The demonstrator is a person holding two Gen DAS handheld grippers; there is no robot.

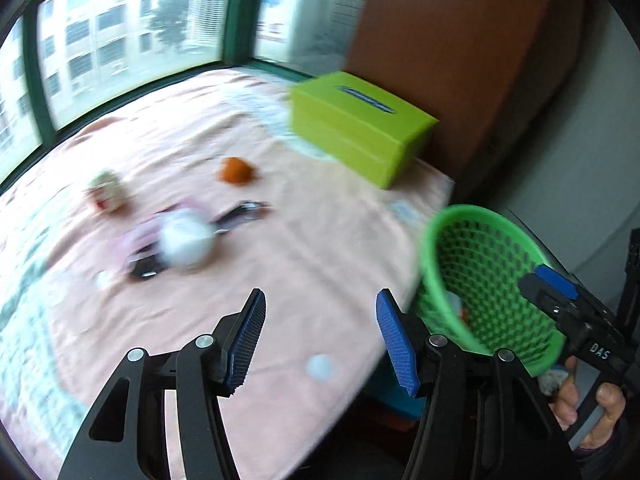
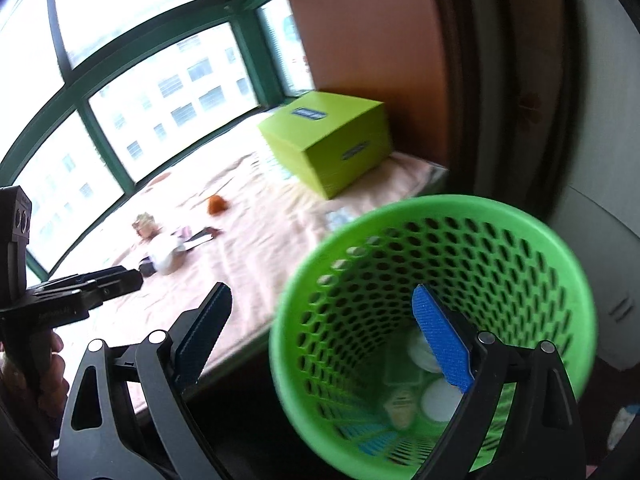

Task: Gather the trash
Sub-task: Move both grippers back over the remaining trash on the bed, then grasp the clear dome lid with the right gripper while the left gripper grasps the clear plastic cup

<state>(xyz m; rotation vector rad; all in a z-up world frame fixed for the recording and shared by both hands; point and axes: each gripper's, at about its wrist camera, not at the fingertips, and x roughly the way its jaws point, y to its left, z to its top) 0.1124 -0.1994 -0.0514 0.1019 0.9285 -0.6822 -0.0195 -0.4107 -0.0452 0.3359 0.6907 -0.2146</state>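
Blue-padded jaws of the left gripper (image 1: 320, 336) stand wide apart and empty above the near edge of the bed (image 1: 304, 240). Those of the right gripper (image 2: 324, 344) straddle the near rim of the green mesh basket (image 2: 500, 216), one pad inside, one outside; whether they pinch it, I cannot tell. A loose hold could probably let the tilted basket slip and spill. Inside lie pale round lids and a small packet. Farther left on the bed sit the trash: a white crumpled wad (image 1: 186, 240), an orange scrap (image 1: 236, 171), a wrapper (image 1: 106, 192). A lime box (image 1: 360, 128) stands far right.
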